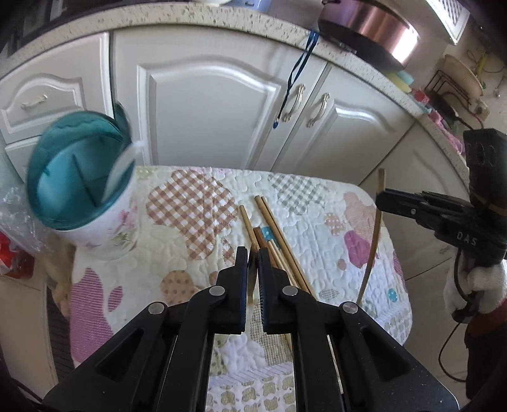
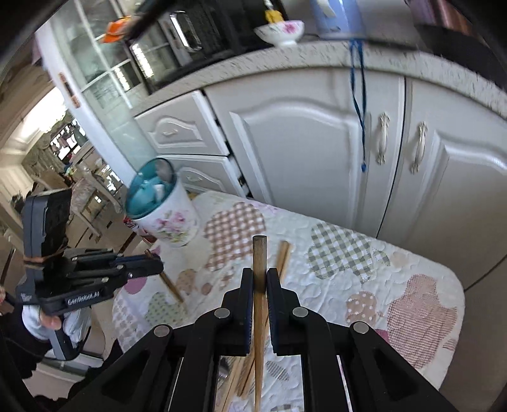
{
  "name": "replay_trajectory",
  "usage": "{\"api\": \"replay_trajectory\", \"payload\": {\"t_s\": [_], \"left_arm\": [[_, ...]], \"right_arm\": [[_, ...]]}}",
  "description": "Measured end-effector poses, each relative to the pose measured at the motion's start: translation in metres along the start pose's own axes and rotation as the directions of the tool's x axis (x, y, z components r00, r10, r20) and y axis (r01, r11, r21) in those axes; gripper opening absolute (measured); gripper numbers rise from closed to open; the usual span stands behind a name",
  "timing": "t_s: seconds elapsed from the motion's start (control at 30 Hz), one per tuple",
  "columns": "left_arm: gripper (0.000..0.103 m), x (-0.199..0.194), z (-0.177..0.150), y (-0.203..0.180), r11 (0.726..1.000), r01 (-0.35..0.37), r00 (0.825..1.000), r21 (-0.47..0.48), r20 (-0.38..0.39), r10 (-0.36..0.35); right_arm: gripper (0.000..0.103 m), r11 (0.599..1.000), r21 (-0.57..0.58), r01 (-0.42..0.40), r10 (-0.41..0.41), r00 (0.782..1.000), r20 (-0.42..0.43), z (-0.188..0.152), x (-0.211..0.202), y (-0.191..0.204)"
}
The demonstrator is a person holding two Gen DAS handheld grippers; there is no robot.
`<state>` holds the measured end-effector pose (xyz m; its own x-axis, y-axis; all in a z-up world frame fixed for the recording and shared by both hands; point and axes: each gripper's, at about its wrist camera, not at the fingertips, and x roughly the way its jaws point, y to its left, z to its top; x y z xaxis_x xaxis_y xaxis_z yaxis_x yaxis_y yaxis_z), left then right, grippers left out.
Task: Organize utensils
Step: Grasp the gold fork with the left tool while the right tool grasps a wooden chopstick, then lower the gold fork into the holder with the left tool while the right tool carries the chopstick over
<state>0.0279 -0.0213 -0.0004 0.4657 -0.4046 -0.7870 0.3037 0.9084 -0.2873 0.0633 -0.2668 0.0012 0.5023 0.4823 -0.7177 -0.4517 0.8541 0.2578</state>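
Several wooden chopsticks (image 1: 275, 231) lie loose on a quilted patchwork mat (image 1: 190, 202). My left gripper (image 1: 253, 255) hangs above them, shut on one chopstick (image 1: 252, 279) that shows as a thin strip between the jaws. From the right wrist view that gripper (image 2: 158, 267) is at the left with its chopstick (image 2: 172, 286) slanting down. My right gripper (image 2: 259, 275) is shut on another chopstick (image 2: 259, 253) that stands nearly upright. In the left wrist view this gripper (image 1: 380, 202) is at the right edge, its chopstick (image 1: 372, 247) hanging down. A floral holder (image 1: 104, 228) with a teal inside stands at the mat's far left corner.
A white spoon (image 1: 122, 171) leans in the holder (image 2: 171, 222). White cabinet doors (image 1: 206, 111) and a speckled countertop (image 1: 158, 16) rise just behind the mat (image 2: 348, 285). A blue cord (image 1: 294, 76) hangs from the counter. A plastic bag (image 1: 16, 218) lies left of the holder.
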Motion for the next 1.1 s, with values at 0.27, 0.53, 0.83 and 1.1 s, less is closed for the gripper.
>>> {"api": "replay_trajectory", "payload": {"t_s": [0.27, 0.53, 0.83, 1.1], "left_arm": [[0.005, -0.036, 0.005, 0.004, 1.000, -0.028, 0.997, -0.001, 0.067, 0.028], [0.005, -0.057, 0.006, 0.014, 0.998, -0.059, 0.994, -0.016, 0.096, 0.060], [0.005, -0.068, 0.006, 0.023, 0.997, -0.070, 0.991, -0.028, 0.112, 0.073], [0.005, -0.074, 0.008, 0.026, 0.998, -0.058, 0.991, -0.040, 0.115, 0.062]], "right_arm": [[0.008, 0.999, -0.049, -0.004, 0.008, 0.997, 0.074, 0.010, -0.028, 0.023], [0.007, 0.993, -0.115, -0.039, 0.052, 0.992, 0.115, 0.033, -0.035, 0.055], [0.007, 0.987, -0.150, -0.057, 0.077, 0.989, 0.128, 0.047, -0.036, 0.077], [0.007, 0.985, -0.163, -0.055, 0.076, 0.989, 0.128, 0.052, -0.035, 0.083]]}}
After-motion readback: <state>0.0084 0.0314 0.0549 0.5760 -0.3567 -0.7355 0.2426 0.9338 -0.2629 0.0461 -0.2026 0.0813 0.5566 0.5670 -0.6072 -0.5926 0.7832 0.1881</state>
